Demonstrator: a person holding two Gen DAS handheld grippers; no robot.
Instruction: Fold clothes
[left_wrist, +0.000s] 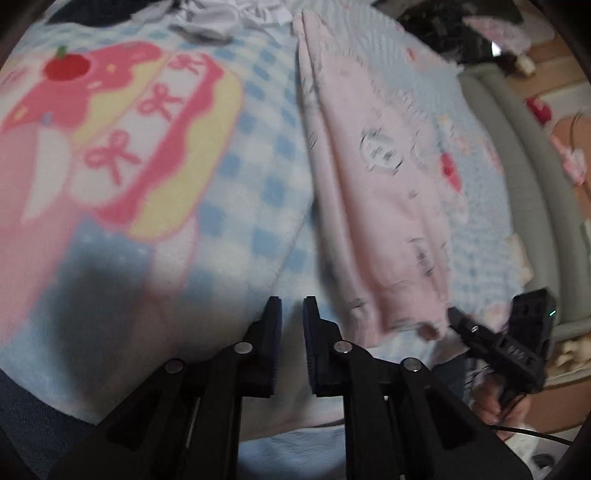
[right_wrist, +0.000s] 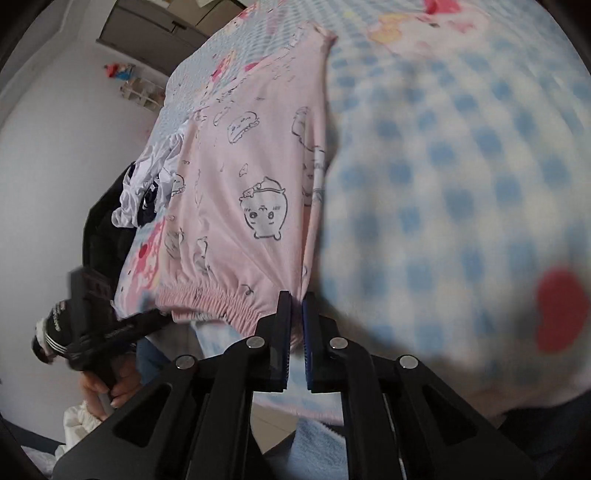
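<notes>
Pink pyjama trousers with grey cartoon prints lie folded lengthwise on a blue checked blanket. In the right wrist view the trousers stretch away from the elastic waistband. My right gripper is nearly shut, pinching the waistband's right corner. In the left wrist view the right gripper sits at the trousers' near edge. My left gripper hovers over bare blanket left of the trousers, jaws slightly apart and empty. It also shows in the right wrist view at the waistband's left end.
A heap of white and dark clothes lies at the bed's far side, also in the left wrist view. The blanket carries a pink cake picture. The bed's grey edge and floor clutter lie right.
</notes>
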